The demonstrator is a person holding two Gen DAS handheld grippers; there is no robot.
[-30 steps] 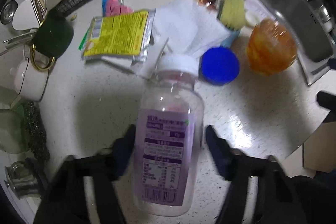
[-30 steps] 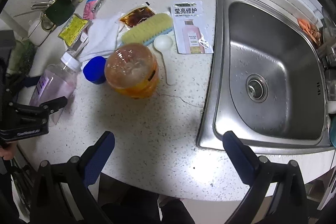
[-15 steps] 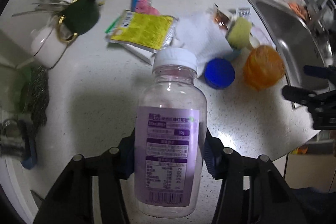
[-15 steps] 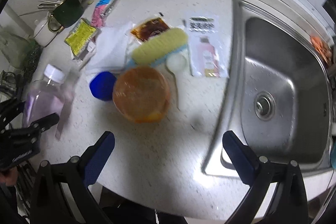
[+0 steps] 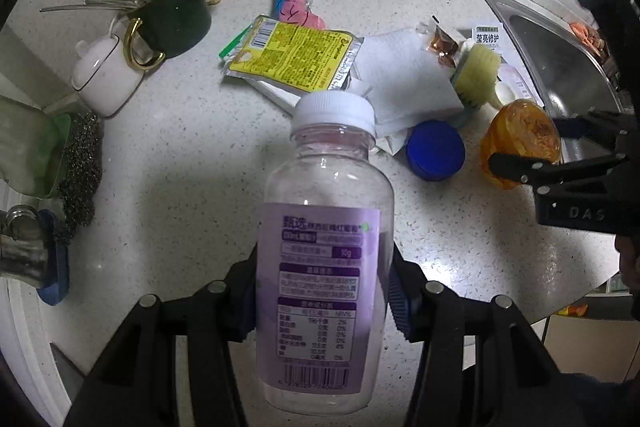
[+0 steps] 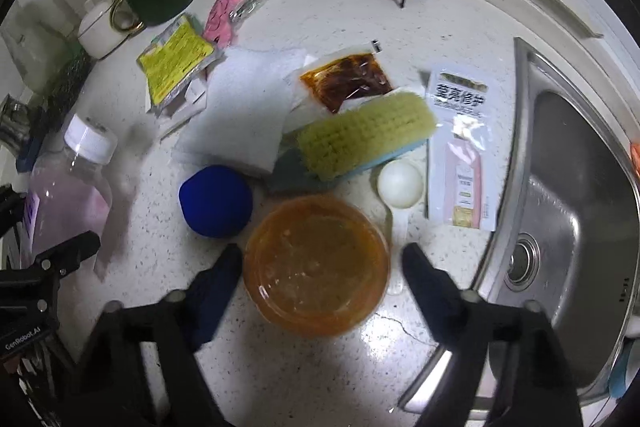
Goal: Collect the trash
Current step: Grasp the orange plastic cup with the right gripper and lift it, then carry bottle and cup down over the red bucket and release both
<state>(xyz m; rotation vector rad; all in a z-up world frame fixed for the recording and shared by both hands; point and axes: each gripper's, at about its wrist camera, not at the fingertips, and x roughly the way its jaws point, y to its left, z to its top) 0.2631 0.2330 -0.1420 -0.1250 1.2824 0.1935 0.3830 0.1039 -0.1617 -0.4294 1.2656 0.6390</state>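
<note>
Round orange translucent plastic tub (image 6: 316, 265) on speckled counter (image 6: 280, 367), dead ahead between my right gripper (image 6: 322, 281) jaws | jaws just closing, pads not yet touching | left gripper (image 5: 324, 297) far left, clamped on clear purple-labelled bottle (image 5: 326, 255)

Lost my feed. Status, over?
Left tool clamped on purple-label bottle. Right tool closing around orange tub, pads not touching. Blue lid alongside.
</note>
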